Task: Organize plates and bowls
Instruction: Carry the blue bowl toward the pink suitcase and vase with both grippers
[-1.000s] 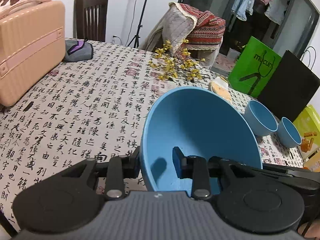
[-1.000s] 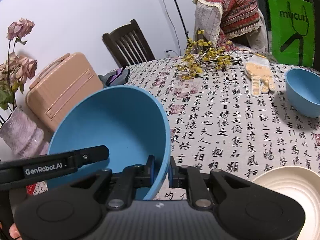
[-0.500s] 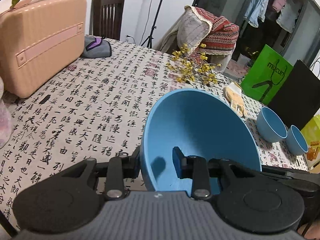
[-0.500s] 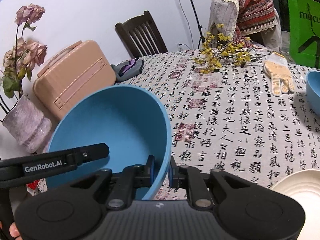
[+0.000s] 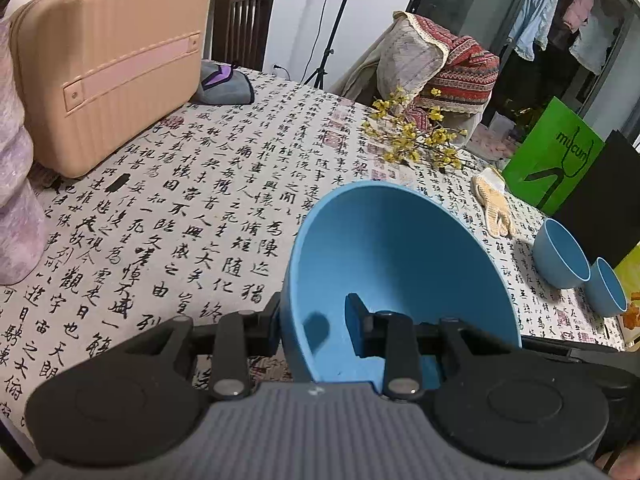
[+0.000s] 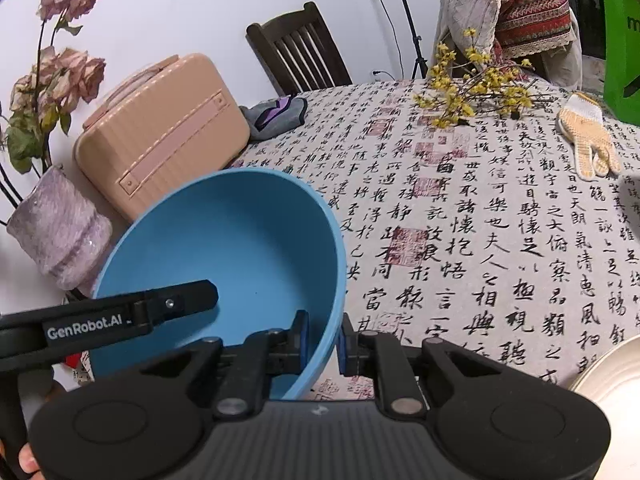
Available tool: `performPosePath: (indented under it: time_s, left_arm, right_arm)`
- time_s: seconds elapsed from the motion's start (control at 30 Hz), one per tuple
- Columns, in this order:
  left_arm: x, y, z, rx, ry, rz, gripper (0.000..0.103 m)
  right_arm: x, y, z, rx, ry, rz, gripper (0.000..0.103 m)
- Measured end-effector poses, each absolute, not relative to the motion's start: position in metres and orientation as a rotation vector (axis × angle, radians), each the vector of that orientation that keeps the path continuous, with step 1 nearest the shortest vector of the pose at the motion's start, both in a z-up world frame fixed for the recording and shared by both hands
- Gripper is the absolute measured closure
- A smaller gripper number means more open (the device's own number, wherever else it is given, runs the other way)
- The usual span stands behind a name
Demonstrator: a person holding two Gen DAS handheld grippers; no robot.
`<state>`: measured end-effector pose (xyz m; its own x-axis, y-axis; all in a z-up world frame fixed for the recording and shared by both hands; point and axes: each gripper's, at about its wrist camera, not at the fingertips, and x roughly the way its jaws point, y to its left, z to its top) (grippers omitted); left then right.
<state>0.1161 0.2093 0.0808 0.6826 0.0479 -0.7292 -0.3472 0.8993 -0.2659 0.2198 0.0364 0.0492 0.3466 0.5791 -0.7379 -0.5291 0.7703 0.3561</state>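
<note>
A large blue bowl [image 5: 400, 260] hangs tilted above the calligraphy-print tablecloth [image 5: 200, 200], held from both sides. My left gripper [image 5: 314, 320] is shut on its left rim, one finger outside the wall and one inside. In the right wrist view the same bowl [image 6: 224, 240] has its right rim pinched between the pads of my right gripper [image 6: 323, 336], which is shut on it. The left gripper's inner finger [image 6: 172, 304] shows inside the bowl there. Two small blue bowls [image 5: 560, 256] [image 5: 606, 288] stand at the table's right. A cream ribbed plate [image 6: 612, 376] lies at the near right.
A pink hard case [image 5: 108, 68] and a purple vase [image 6: 60, 228] of dried roses stand at the left. Yellow flower sprigs [image 5: 416, 140], a knitted glove [image 5: 494, 204] and a grey pouch [image 5: 224, 84] lie farther back. A green bag [image 5: 556, 156] stands at the right edge.
Both grippers have carried the bowl leftward over the table and slightly down; the pink case and vase now loom nearer. Both grips look unchanged.
</note>
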Motion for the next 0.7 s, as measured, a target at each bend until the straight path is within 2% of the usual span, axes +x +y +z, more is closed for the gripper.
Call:
performPosePath:
  time_s: [0.7]
  left_arm:
    - [0.093, 0.245, 0.061, -0.449, 0.820, 0.261, 0.071]
  right_arm:
    - [0.205, 0.073, 0.032, 0.034, 1.039, 0.742, 0.089]
